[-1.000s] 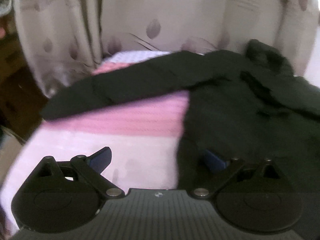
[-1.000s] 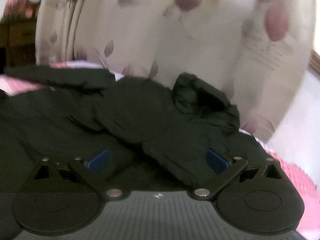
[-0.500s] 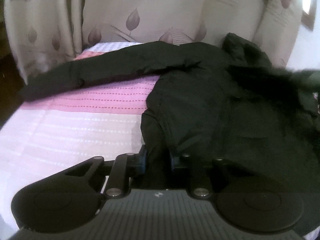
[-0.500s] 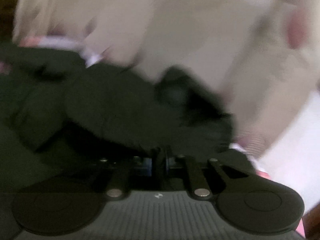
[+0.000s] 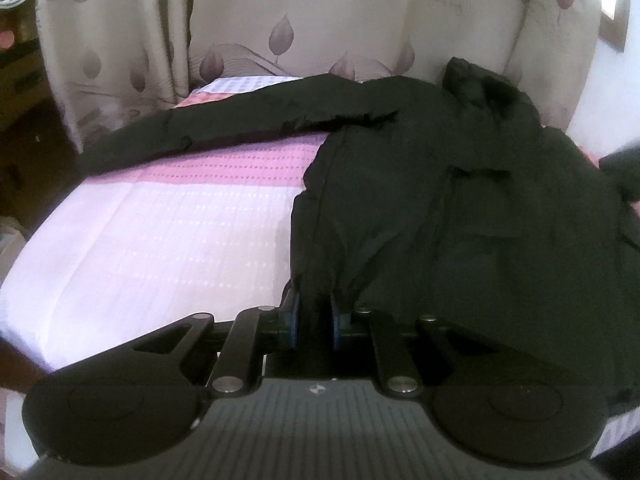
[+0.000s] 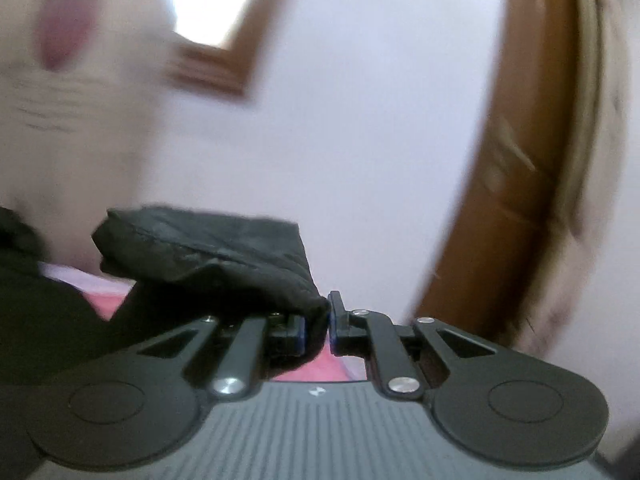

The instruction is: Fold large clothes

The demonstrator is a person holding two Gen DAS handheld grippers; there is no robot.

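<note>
Standing by the bed (image 5: 132, 216), I see in the left wrist view a black padded jacket (image 5: 460, 200) spread over the pink and white striped bedspread, its hood (image 5: 480, 84) toward the leaf-print curtain (image 5: 280, 32) and one sleeve (image 5: 224, 128) stretched out long to the left. The left gripper (image 5: 314, 322) is closed on the jacket's near hem corner, dark cloth bunched between the blue pads.

In the right wrist view, badly blurred, the right gripper (image 6: 318, 326) pinches a thick fold of the same jacket (image 6: 224, 256), which looks like a cuff or an edge, raised a little above the bedspread (image 6: 112, 300). Behind it are a white wall and a brown wooden frame (image 6: 508, 184).

The jacket looks bulky yet soft, quilted and fairly light for its size, with a smooth shell that could slide between the pads. I judge it will sag and drag, not hold a crease, so seams, cuffs and hem corners are the sound places to take hold, since the doubled fabric there gives the pads something to bite.
</note>
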